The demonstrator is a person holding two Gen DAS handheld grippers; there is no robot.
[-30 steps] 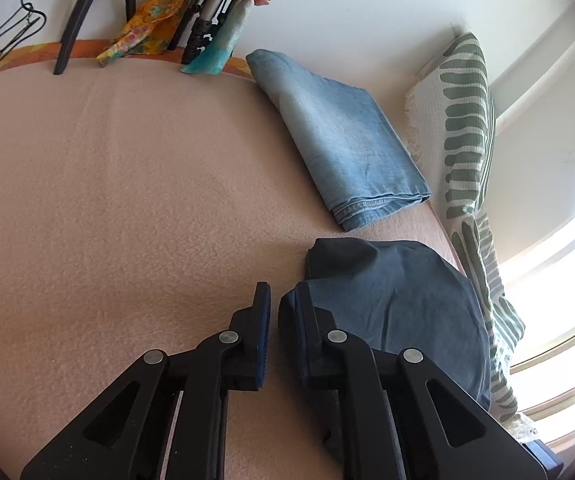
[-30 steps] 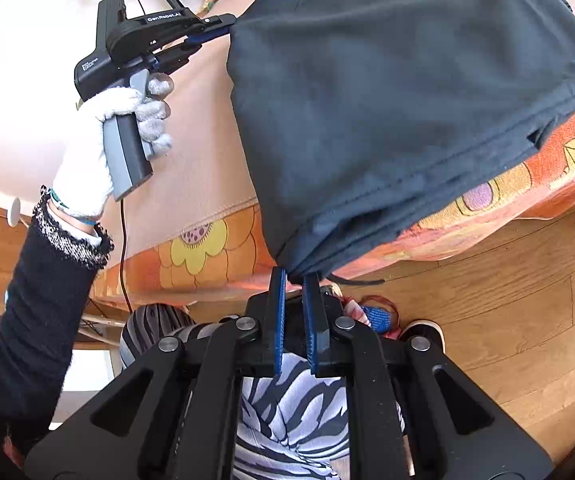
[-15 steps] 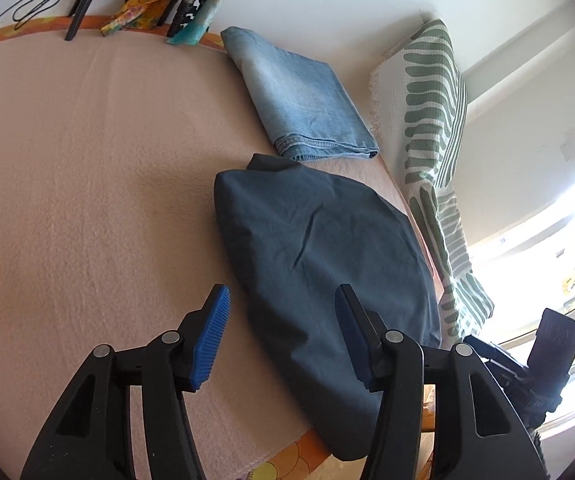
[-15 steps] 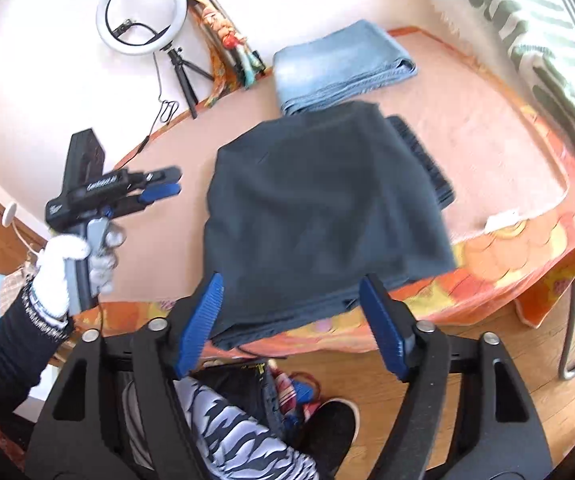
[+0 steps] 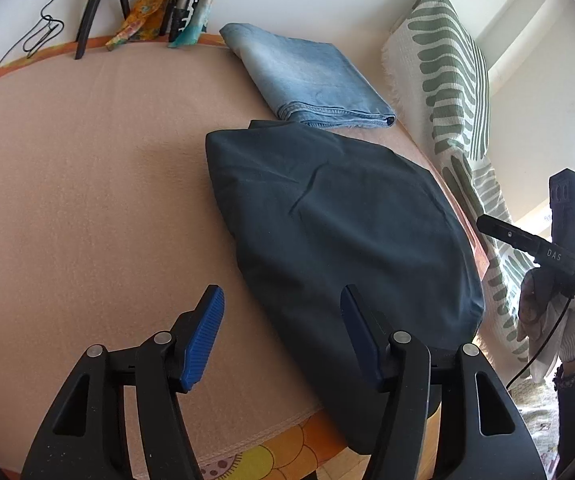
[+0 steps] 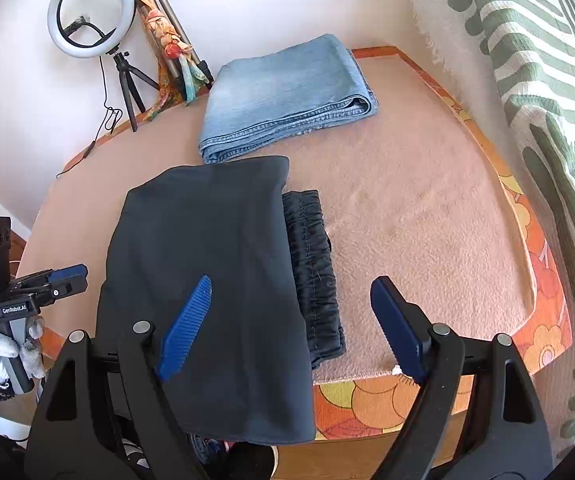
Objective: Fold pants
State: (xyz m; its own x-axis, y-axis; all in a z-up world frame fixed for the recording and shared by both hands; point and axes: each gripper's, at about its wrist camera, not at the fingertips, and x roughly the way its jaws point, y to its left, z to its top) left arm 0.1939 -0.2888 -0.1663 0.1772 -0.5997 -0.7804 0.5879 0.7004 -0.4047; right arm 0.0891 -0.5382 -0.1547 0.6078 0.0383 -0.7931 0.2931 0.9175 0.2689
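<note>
Left gripper (image 5: 281, 334): jaws opening, about half apart, holding nothing, above the near edge of the dark pants (image 5: 339, 216). Right gripper (image 6: 291, 320): jaws opening, wide apart, empty, over the same pants, touching nothing. Dark pants: folded, lying on the pink blanket (image 6: 415, 216), near end hanging over the table edge, waistband showing from beneath on the right; lower hem cut off behind the gripper. Folded jeans (image 6: 287, 92): just beyond the pants. Ring light (image 6: 91, 8): farthest beyond the pants, by the wall.
</note>
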